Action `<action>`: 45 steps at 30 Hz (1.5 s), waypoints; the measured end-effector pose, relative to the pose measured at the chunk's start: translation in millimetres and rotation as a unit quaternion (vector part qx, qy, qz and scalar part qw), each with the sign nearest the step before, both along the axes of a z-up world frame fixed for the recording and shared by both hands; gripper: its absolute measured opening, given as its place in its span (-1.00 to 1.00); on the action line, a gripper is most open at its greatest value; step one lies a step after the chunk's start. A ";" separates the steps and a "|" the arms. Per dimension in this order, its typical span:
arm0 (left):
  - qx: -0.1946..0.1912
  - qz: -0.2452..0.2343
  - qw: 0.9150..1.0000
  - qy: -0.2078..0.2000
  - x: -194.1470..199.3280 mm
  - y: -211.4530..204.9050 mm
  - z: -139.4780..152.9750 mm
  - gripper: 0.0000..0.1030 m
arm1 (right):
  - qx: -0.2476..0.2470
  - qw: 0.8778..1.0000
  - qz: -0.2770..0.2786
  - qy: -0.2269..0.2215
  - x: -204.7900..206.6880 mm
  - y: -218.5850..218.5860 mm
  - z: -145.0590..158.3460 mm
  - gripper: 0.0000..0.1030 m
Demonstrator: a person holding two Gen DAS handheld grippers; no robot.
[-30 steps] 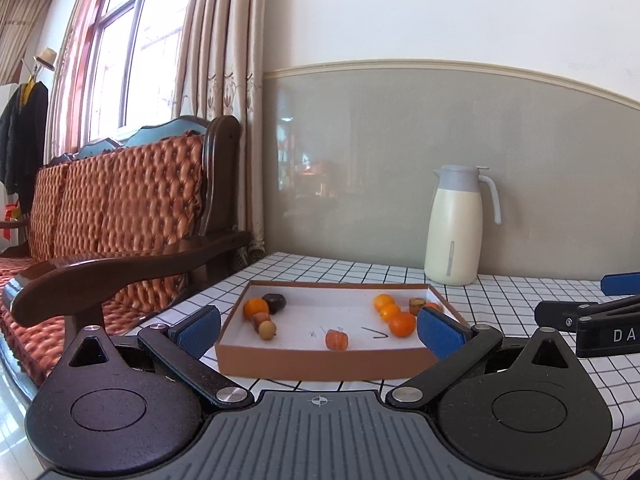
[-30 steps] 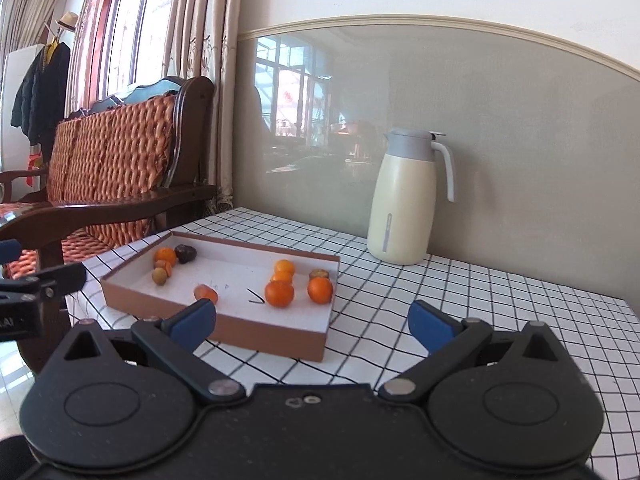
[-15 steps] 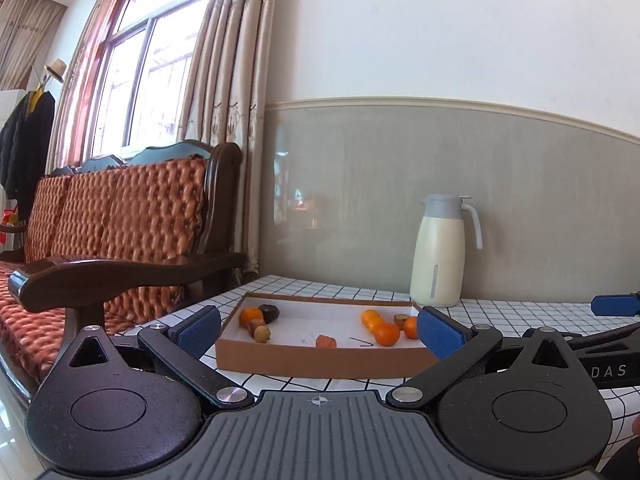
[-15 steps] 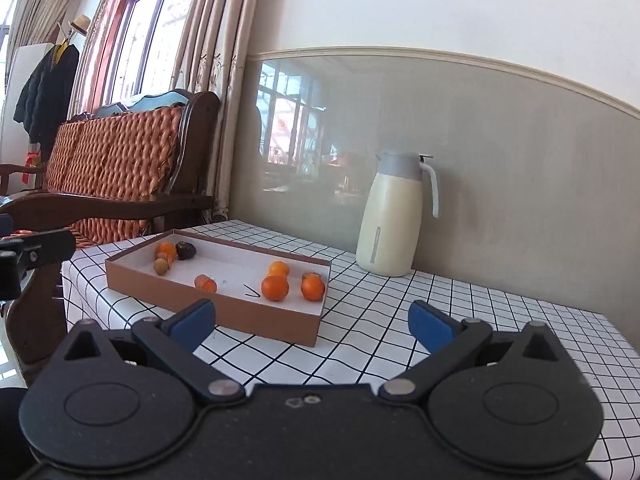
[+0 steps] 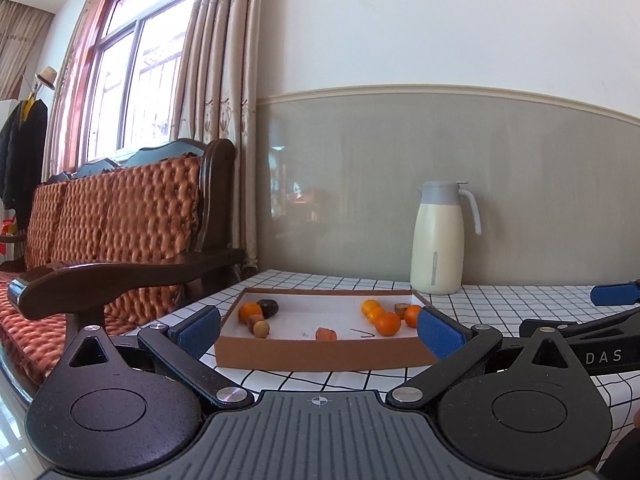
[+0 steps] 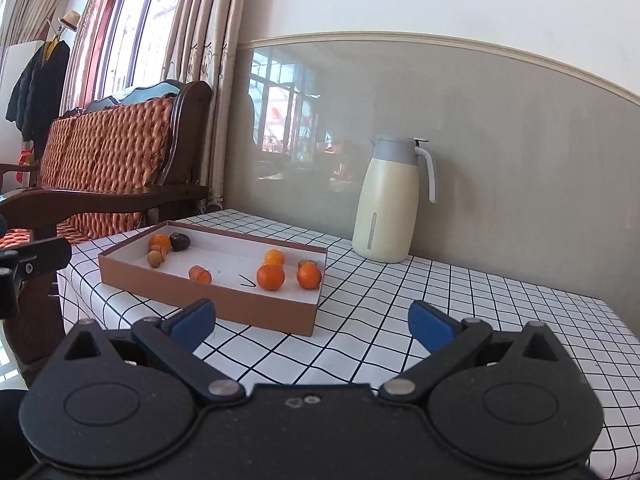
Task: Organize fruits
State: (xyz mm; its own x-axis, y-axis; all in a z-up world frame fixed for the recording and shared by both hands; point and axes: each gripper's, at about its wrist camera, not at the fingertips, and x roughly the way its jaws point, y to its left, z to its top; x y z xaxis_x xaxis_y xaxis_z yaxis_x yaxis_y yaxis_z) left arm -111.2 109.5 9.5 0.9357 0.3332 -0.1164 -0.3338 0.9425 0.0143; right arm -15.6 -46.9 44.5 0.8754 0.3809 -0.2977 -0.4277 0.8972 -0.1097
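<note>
A shallow brown cardboard box (image 5: 320, 356) (image 6: 208, 292) with a white floor lies on the checked tablecloth. At its left end sit an orange fruit (image 5: 250, 311) (image 6: 159, 241), a dark plum-like fruit (image 5: 268, 307) (image 6: 179, 241) and small tan fruits (image 5: 261, 328) (image 6: 154, 258). A small red-orange fruit (image 5: 326, 334) (image 6: 199, 274) lies mid-box. Several oranges (image 5: 387, 324) (image 6: 271, 277) cluster at the right end. My left gripper (image 5: 319, 330) is open, low in front of the box. My right gripper (image 6: 311, 322) (image 5: 614, 295) is open over the cloth, right of the box.
A cream thermos jug (image 5: 438, 240) (image 6: 386, 204) with a grey lid stands at the back by the wall. A wooden sofa (image 5: 120, 232) (image 6: 104, 184) with orange cushions sits left of the table. The table's left edge (image 6: 64, 280) drops off beside the box.
Both cameras have dropped lower and tilted up, so the box looks flatter and more wall shows. The fruits have not moved. Both grippers stay open.
</note>
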 end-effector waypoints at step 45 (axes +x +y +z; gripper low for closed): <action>0.015 -0.004 1.000 0.000 -1.5 -3.3 0.7 1.00 | 0.025 1.000 -0.010 -0.012 -2.0 -10.9 2.9 0.88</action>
